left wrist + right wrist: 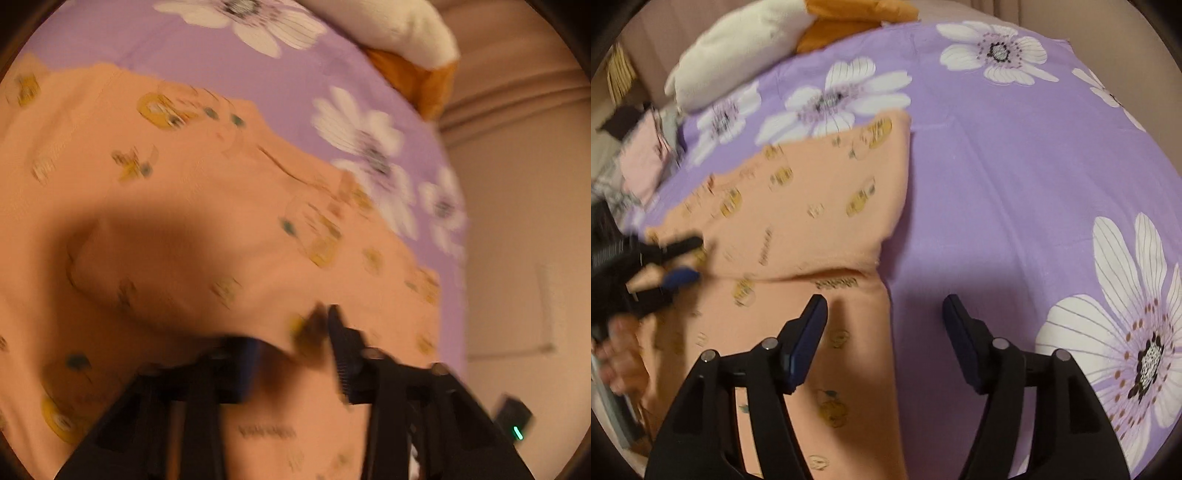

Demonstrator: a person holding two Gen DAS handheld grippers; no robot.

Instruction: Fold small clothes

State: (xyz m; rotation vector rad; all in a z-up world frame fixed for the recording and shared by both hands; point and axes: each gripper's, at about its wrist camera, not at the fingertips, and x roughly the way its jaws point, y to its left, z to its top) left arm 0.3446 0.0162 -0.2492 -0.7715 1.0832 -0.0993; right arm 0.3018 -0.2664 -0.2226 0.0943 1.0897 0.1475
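Peach-orange small cotton garment printed with little yellow motifs (812, 206) spread on a purple bedsheet with large white flowers (1015, 166), folded once, upper layer lying over the lower with a crease running toward 9 o'clock in the right wrist view. Left gripper (291, 354) low at 6 o'clock in its own view, jaws apart around a raised flap of the peach cloth; blurred, so possibly pinching the hem, cannot tell for sure. Same gripper visible at 9 o'clock in the right wrist view, over the garment's left edge. Right gripper (884, 314) spread wide, holding nothing, one blue-padded finger (809, 332) above the garment's right border, the other above bare sheet. White plump pillow (738, 51) at 11 o'clock, touching an orange cushion (849, 22) at 12 o'clock. Pile of pink and grey clothes (646, 155) at 10 o'clock, off the sheet's edge.
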